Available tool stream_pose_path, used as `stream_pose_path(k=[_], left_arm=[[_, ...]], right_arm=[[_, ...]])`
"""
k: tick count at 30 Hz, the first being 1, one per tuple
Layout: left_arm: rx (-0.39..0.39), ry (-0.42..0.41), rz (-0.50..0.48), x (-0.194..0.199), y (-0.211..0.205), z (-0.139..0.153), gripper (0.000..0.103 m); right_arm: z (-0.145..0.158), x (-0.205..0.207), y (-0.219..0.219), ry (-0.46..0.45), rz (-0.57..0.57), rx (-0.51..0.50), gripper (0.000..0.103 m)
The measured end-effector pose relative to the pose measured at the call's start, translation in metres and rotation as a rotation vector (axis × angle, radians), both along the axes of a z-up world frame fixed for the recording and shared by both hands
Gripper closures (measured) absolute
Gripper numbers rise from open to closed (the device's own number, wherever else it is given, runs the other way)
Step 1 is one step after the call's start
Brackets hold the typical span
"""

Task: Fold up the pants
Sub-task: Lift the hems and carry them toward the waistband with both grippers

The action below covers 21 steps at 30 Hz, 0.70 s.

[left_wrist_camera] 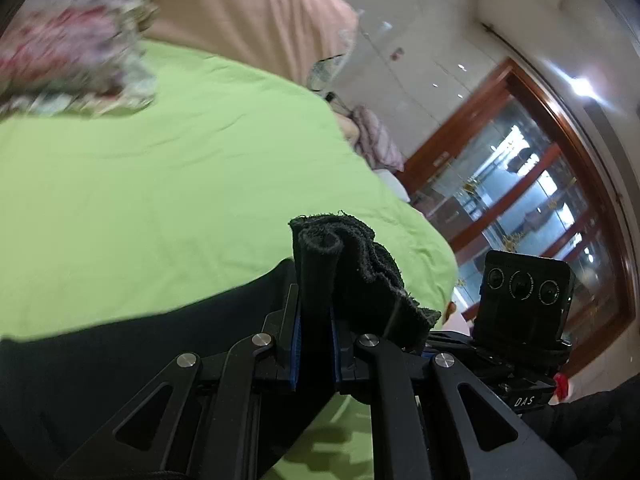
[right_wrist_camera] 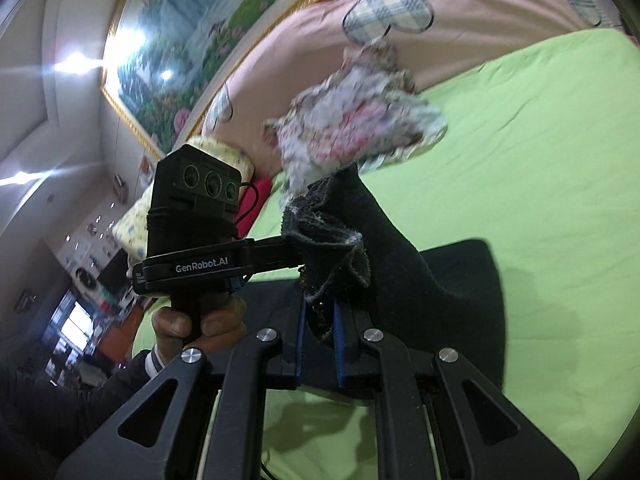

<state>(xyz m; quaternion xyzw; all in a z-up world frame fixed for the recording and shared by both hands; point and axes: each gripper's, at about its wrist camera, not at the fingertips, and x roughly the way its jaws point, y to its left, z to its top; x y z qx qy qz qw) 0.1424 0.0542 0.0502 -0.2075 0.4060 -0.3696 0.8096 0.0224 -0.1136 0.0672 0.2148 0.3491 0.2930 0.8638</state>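
Observation:
The black pants lie partly on the green bed sheet. My left gripper is shut on a bunched, frayed edge of them, which sticks up between the blue pads. In the right wrist view my right gripper is likewise shut on a gathered edge of the pants, which drape down to the right onto the sheet. The two gripped edges are held close together. The left gripper's camera housing and the hand holding it show at left. The right gripper's camera housing shows at right.
A crumpled floral cloth lies on the sheet beyond the pants, also seen blurred as the floral cloth. A pink quilt lies behind it. A yellow patterned pillow sits at the bed's left. Wooden glass doors stand past the bed edge.

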Motion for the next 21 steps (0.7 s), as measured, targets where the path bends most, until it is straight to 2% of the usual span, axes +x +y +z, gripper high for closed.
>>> stream_pose_path(k=[5, 10, 16, 21], left_arm=[[0.003, 0.069, 0.057, -0.003, 0.018, -0.035, 0.093], [0.033, 0.116, 0.095, -0.008, 0.026, -0.056, 0.096], [0.064, 0.161, 0.151, -0.012, 0.036, -0.069, 0.095], [0.103, 0.153, 0.207, -0.025, 0.046, -0.066, 0.095]], right_arm=[[-0.026, 0.010, 0.014, 0.072, 0.048, -0.037, 0.090], [-0.043, 0.016, 0.022, 0.126, 0.069, -0.076, 0.090], [-0.055, 0.020, 0.032, 0.165, 0.086, -0.154, 0.089], [-0.058, 0.018, 0.037, 0.177, 0.099, -0.182, 0.085]])
